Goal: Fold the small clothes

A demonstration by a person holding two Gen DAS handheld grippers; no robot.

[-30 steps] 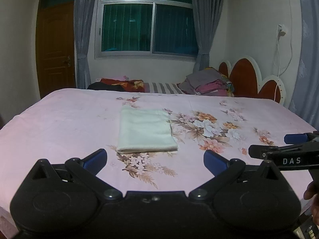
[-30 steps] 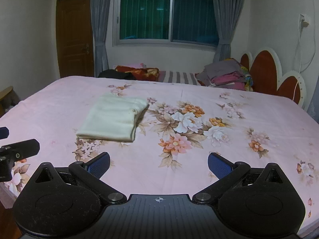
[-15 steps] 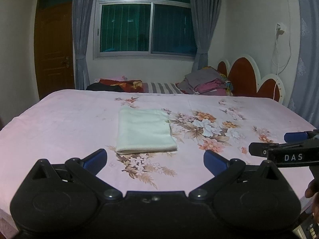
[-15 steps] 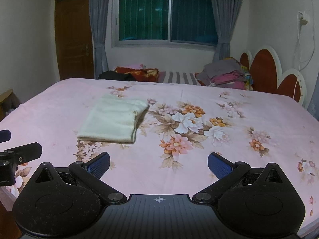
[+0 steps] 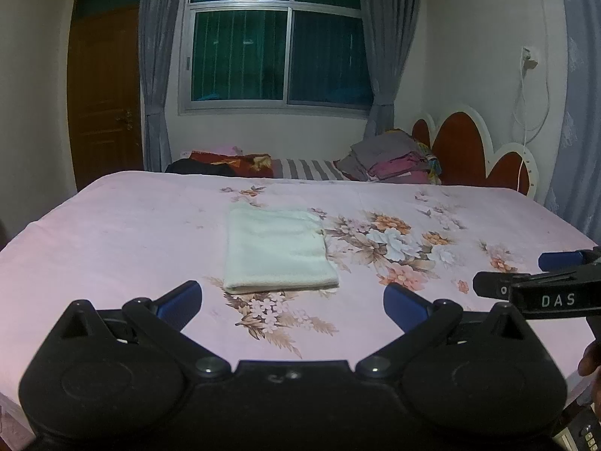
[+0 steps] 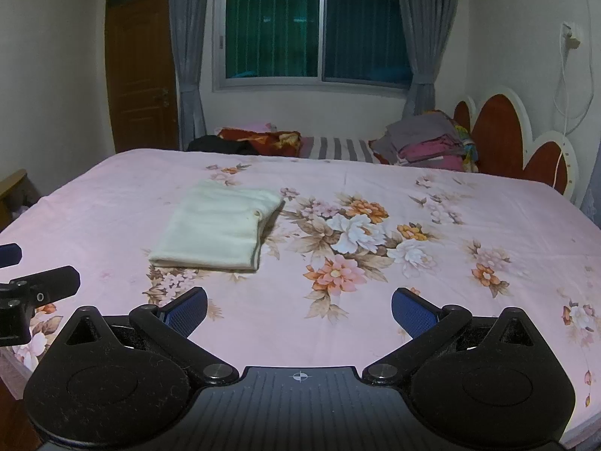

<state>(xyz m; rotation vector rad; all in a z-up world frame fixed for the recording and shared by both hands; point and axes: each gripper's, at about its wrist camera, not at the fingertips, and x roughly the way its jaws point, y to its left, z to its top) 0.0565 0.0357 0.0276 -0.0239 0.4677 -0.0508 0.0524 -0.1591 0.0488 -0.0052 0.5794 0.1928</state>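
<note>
Although the cream cloth is looking already folded into a neat rectangle, it is lying flat on the pink flowered bedsheet, a little left of the middle of the bed and apart from both tools. I am judging it as a light, soft and thick fabric, perhaps knitted: it is likely bending and sagging when lifted, not slipping much on the sheet. For one more fold, a good place to take hold seems to be the two near corners of the rounded front edge, or the thicker layered side on its right, where all layers must be pinched together so they are not sliding open.

Going from left to right: the brown door and grey curtains are standing at the back wall, then the window. Under it, dark and red bedding and a striped piece are lying along the far edge of the bed, and a pile of grey and pink clothes is sitting by the red headboard.

The left gripper is hovering low near the front of the bed with its jaws spread wide and nothing between them. The right gripper is also standing wide and empty, just beside it. Nothing is lying between the tongs and the cloth, so the way is free.
</note>
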